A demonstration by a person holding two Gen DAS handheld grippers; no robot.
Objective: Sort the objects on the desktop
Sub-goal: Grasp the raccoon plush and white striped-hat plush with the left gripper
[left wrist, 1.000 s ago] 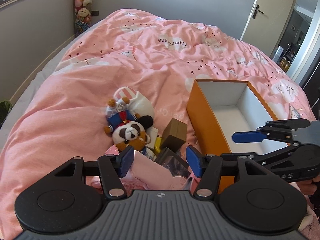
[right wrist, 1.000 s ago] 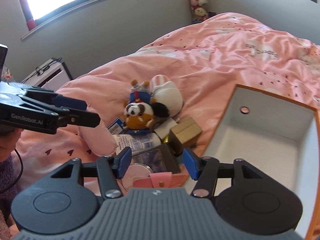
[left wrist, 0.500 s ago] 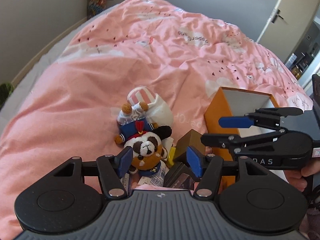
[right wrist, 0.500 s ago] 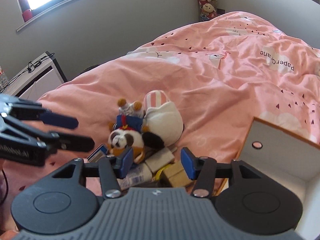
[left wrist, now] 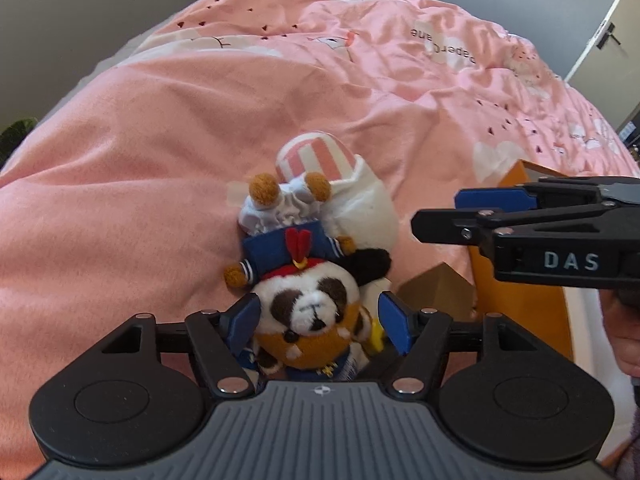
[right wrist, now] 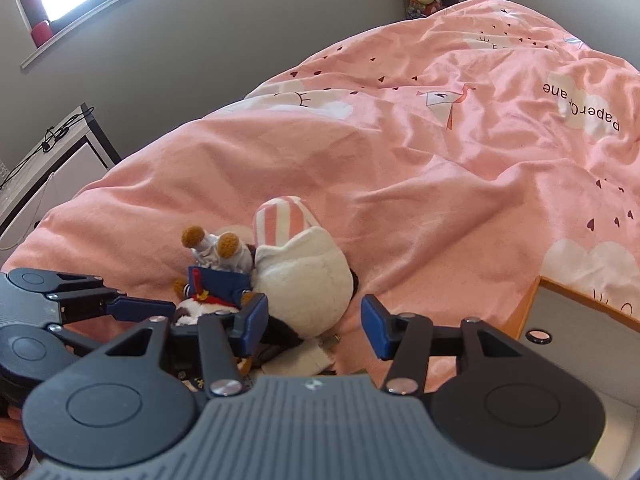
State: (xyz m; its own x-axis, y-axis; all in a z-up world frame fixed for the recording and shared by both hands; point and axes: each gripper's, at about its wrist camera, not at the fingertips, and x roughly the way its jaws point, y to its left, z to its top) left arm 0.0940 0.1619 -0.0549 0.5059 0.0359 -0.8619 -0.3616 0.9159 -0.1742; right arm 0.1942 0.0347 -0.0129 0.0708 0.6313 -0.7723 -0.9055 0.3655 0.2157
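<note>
Both grippers have come down closer over the pile on the pink printed bed cover (left wrist: 160, 128) since the earlier frames, and the orange cardboard box with a white inside (right wrist: 580, 304) has slid toward the right edge of both views. Now the left gripper (left wrist: 320, 320) has its blue-padded jaws opening, with the head of the brown-and-white plush raccoon in a blue sailor suit (left wrist: 308, 304) between them; the pads stand beside the head and do not seem to press it yet. On the right gripper (right wrist: 314, 326) the jaws stand apart and empty above the white plush pouch with a pink-striped flap (right wrist: 304, 276). To take the toy well, the left jaws should probably sink further around the head before closing, clear of the small brown cardboard carton (left wrist: 436, 292) just beside it, while the right gripper keeps out of the way. One raccoon, one pouch, one brown carton and one orange box can be counted; smaller items lie under the toy, too hidden to count.
</note>
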